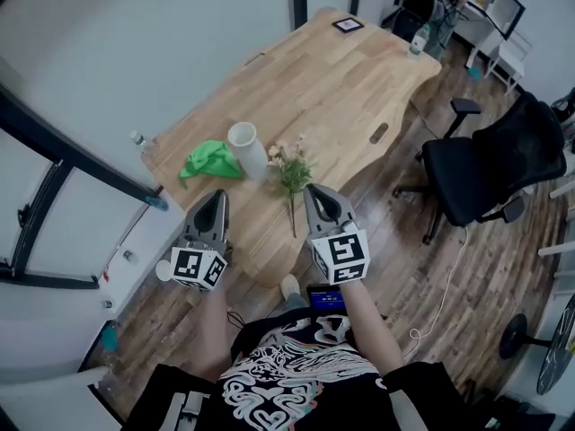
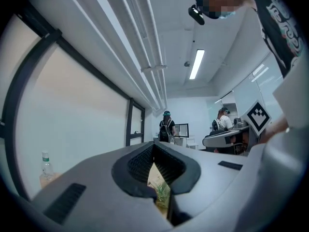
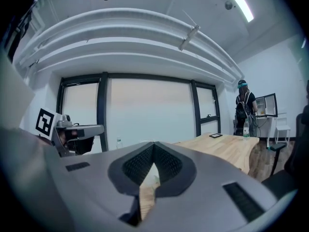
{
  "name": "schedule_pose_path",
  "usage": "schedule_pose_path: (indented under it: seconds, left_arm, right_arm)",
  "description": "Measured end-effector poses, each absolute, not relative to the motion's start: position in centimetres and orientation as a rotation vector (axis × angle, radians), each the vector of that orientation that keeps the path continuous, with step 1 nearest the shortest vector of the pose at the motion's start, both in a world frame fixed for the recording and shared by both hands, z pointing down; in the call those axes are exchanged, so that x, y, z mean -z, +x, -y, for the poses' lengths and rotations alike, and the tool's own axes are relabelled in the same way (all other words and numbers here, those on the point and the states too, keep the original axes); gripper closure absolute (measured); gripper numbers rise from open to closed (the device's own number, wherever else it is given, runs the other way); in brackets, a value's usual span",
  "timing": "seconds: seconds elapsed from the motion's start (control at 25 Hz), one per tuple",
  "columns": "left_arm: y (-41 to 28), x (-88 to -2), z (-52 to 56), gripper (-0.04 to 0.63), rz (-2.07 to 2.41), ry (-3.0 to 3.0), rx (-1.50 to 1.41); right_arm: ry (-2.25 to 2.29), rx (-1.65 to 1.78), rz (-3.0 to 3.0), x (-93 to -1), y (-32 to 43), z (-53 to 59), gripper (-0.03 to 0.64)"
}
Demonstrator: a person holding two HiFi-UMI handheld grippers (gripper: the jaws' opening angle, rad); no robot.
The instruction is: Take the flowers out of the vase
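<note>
Hovering over a small bunch of pale pink flowers with green leaves (image 1: 290,171), both grippers pinched together on nothing.
The bunch lies flat on the light wooden table (image 1: 350,79), just beside the white ceramic vase (image 1: 246,148) and out of it, its stem running between the left gripper (image 1: 218,196) and right gripper (image 1: 314,191), touching neither. It looks light, soft and easily crushed; the thin stem seems the safest hold.

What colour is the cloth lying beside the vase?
Bright green. The cloth shows best in the head view, just left of the white vase.
</note>
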State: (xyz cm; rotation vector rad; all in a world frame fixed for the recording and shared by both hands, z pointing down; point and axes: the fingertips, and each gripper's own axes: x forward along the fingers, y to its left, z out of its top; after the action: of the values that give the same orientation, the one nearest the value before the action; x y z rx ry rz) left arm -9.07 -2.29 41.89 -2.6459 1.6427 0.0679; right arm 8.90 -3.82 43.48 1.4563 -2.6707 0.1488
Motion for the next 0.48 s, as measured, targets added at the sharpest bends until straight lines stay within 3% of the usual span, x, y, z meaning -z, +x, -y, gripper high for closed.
schedule_pose_path:
  seconds: [0.48]
  left_arm:
    - [-6.2, -42.5, 0.2, 0.592, -1.598, -2.596, 0.154]
  right_arm:
    - [1.456, -0.146, 2.722, -42.4, 10.5, 2.2, 0.613]
